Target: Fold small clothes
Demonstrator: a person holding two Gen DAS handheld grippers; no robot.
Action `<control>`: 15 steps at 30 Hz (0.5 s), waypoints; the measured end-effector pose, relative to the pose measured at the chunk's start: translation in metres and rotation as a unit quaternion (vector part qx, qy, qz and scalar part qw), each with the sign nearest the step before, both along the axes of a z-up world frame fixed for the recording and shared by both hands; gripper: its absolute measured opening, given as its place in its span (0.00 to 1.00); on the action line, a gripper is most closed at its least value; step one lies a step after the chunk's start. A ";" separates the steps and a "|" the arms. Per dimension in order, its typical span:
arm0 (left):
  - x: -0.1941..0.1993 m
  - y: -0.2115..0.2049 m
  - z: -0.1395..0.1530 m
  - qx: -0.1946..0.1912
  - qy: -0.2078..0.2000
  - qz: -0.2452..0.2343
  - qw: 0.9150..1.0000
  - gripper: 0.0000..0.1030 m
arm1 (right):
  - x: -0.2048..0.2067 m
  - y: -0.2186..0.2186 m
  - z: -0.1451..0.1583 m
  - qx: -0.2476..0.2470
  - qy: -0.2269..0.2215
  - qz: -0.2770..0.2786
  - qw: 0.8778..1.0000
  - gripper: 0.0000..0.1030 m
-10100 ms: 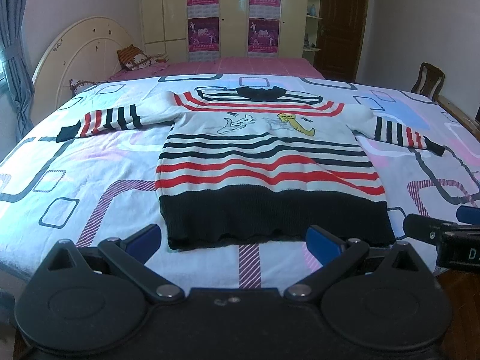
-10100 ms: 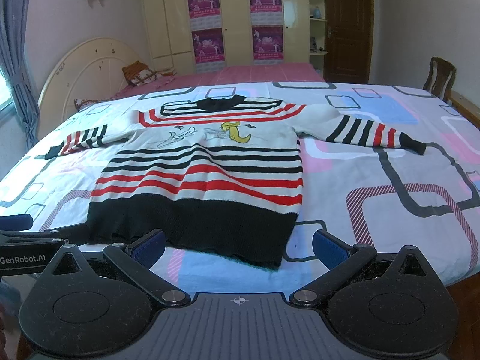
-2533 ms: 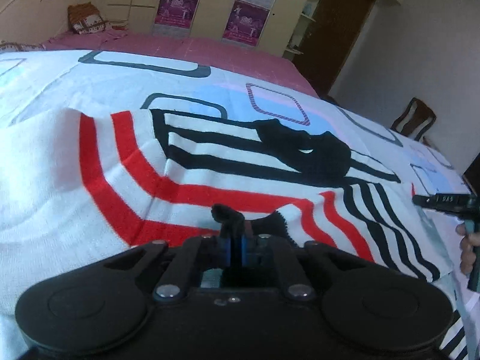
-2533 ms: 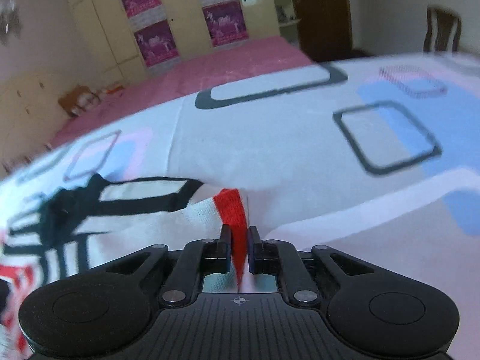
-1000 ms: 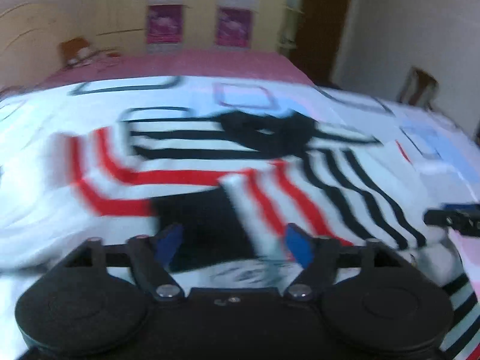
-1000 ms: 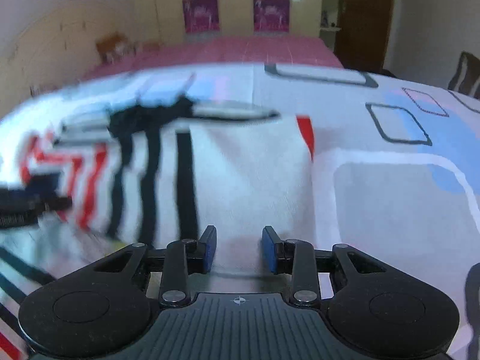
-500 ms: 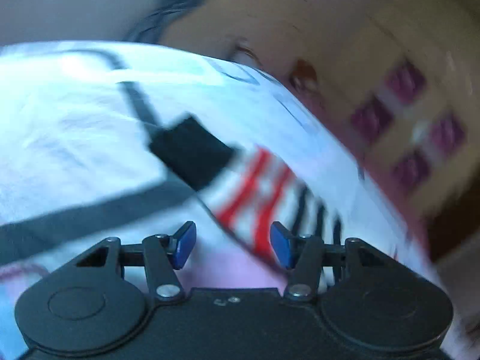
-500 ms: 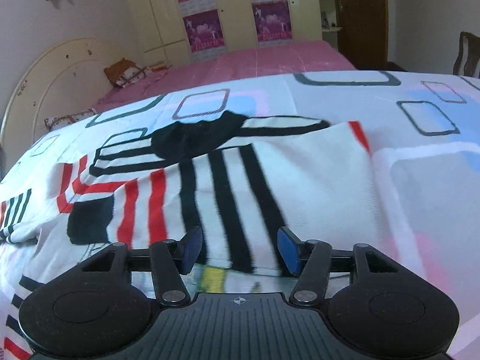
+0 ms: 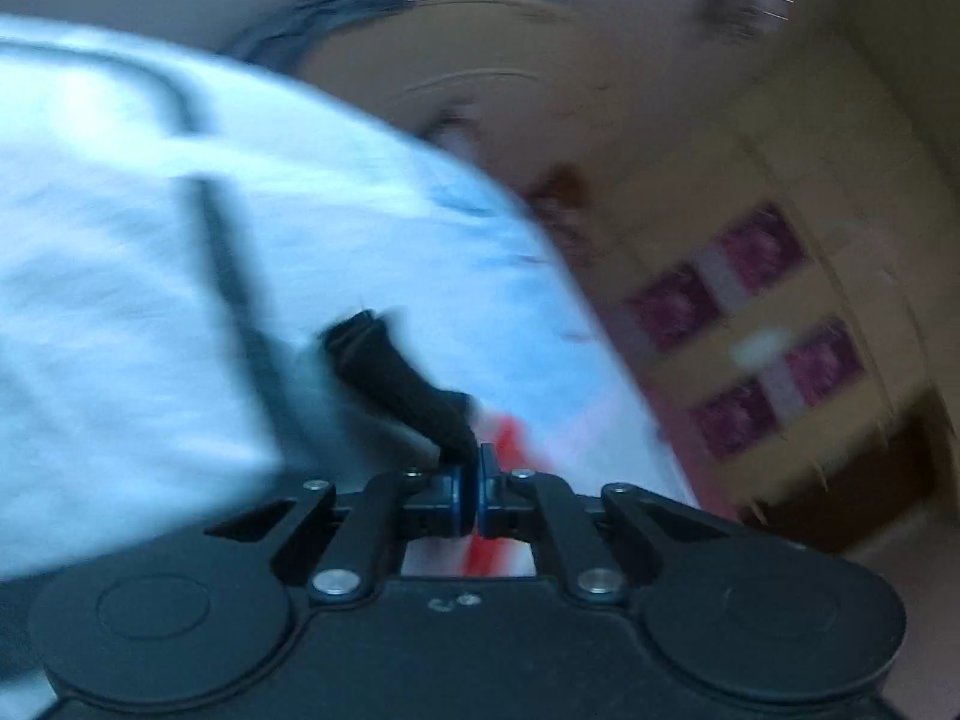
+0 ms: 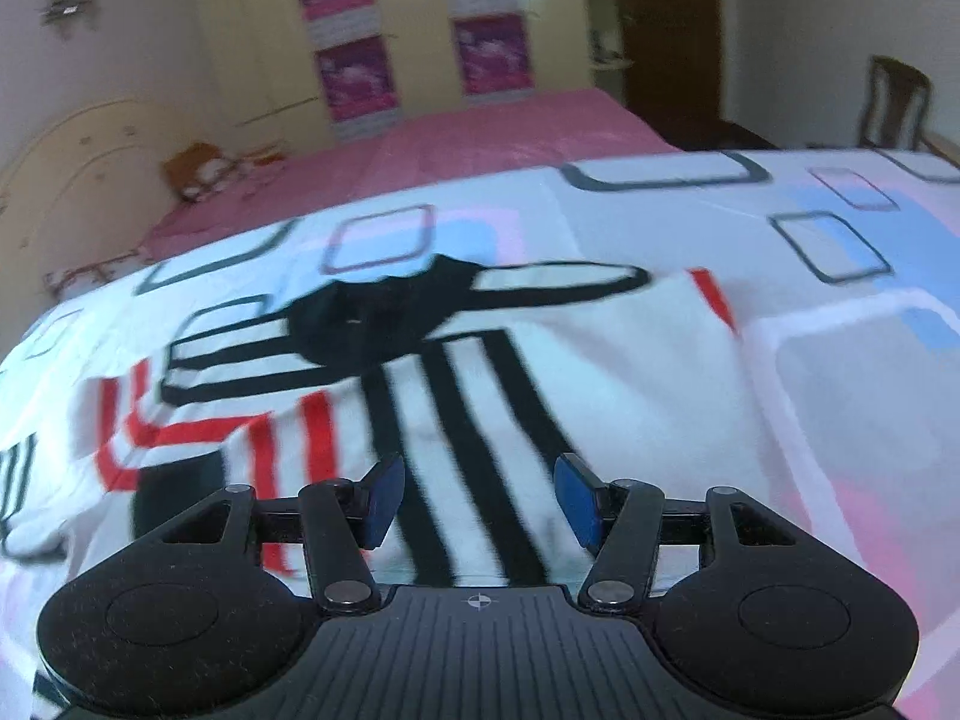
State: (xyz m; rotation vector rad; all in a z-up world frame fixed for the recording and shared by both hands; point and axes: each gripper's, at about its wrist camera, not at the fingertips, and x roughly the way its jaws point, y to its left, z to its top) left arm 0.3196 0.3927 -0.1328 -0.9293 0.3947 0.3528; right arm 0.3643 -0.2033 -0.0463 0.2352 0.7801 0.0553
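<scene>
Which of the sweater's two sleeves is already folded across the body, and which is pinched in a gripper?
The right sleeve lies folded over the sweater's chest. The left sleeve's black cuff is pinched by the left gripper.

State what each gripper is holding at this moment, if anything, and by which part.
The left gripper has just closed on the striped sweater's sleeve, pinching it by the black cuff. The right gripper is open above the sweater's folded body, holding nothing.
</scene>
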 end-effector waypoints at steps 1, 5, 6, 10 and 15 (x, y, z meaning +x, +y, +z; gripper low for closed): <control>0.006 -0.014 0.009 0.011 -0.011 -0.025 1.000 0.04 | -0.001 -0.003 0.001 -0.001 -0.003 -0.005 1.000 0.55; 0.039 -0.088 0.039 0.041 -0.040 -0.132 0.990 0.04 | -0.005 -0.012 0.004 -0.003 -0.004 -0.010 1.000 0.55; 0.048 -0.107 0.044 0.045 -0.045 -0.156 0.986 0.04 | -0.007 -0.015 0.005 0.001 -0.004 -0.012 1.000 0.55; 0.082 -0.196 0.056 0.073 -0.039 -0.250 0.965 0.04 | -0.014 -0.028 0.007 0.012 -0.007 -0.020 1.000 0.55; 0.113 -0.311 0.058 0.141 -0.003 -0.334 0.932 0.04 | -0.021 -0.052 0.006 0.035 -0.008 -0.032 0.999 0.55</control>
